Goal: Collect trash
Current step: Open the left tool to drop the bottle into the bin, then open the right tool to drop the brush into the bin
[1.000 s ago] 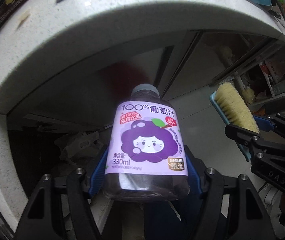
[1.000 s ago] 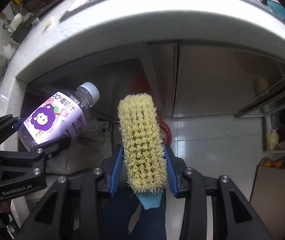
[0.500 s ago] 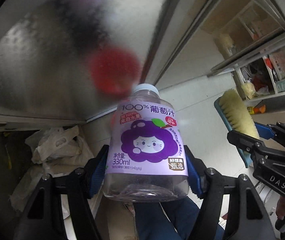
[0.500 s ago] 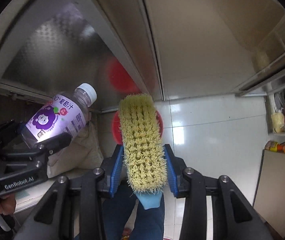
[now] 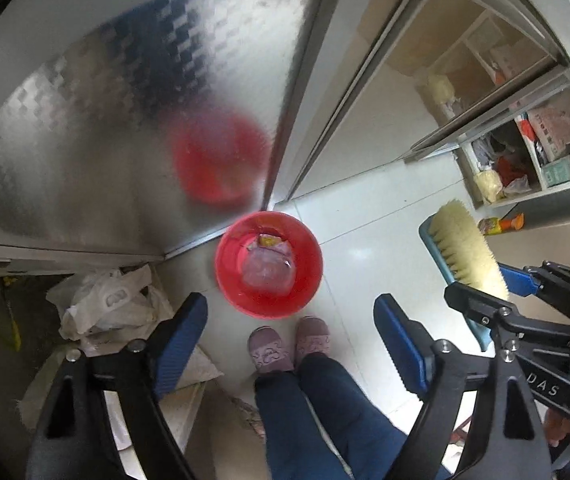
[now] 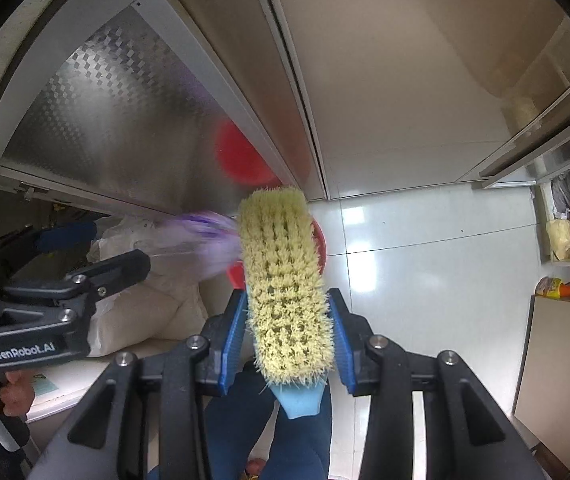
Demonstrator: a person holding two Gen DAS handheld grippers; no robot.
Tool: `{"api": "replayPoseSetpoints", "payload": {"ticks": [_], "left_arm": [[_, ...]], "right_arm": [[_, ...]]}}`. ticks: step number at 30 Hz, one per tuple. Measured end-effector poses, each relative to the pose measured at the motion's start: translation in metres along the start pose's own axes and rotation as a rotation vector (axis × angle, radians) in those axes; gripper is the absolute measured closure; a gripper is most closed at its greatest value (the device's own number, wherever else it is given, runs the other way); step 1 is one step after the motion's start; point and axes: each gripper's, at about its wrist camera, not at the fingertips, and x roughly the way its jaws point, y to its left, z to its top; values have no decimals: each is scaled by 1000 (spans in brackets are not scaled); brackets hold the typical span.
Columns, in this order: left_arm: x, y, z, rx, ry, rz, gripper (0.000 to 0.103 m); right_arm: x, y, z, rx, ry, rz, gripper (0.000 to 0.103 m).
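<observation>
White floor tiles (image 5: 369,216) and a patterned steel cabinet door (image 5: 97,120) lie below both tongs. Left tongs (image 5: 289,332): jaws opening, nothing between them; straight beneath stands a red bucket (image 5: 305,280) with the clear juice bottle (image 5: 267,270) lying inside, seen as a purple blur (image 6: 201,240) from the right wrist. Right tongs (image 6: 288,330): closed on a yellow-bristled scrubbing brush (image 6: 285,280) with a blue back, beside the left tongs. Crumpled white bags (image 5: 105,300) lie left of the left tongs; the person's slippers (image 5: 289,342) stand just short of the bucket.
</observation>
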Motion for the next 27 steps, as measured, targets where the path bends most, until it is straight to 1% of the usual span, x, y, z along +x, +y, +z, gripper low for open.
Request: {"api": "replayPoseSetpoints", "payload": {"ticks": [1,3,5,7,10,13,15,18,19,20,23,27], "left_arm": [[-2,-1,0,5,0,7,17],[-9,1,-3,-1,-3,14,12],[-16,8,-7,-29,-12,-5,12],[-24,15,-11,-52,-21,-6,11],[-34,26,-16,-73,-33,28,11],[-41,39,-24,-117,-41,63,11],[-42,47,-28,-144,-40,68,11],[-41,56,-34,-177,-47,97,10],[-40,60,-36,-189,-48,94,7],[-39,63,-38,-203,-46,90,0],[-36,72,-44,-245,-46,82,0],[-33,82,-49,-276,-36,101,0]], "right_arm": [[1,3,2,-1,1,1,66],[-4,8,2,-11,0,3,66],[-9,13,3,-25,0,9,66],[-13,20,3,-41,3,20,66],[-15,29,4,-63,8,28,66],[-13,39,7,-88,18,33,66],[-8,46,10,-113,25,34,66],[0,52,15,-147,36,39,66],[3,54,17,-159,38,38,66],[6,58,19,-175,41,35,66],[13,64,24,-211,48,31,66],[25,71,27,-248,70,32,66]]}}
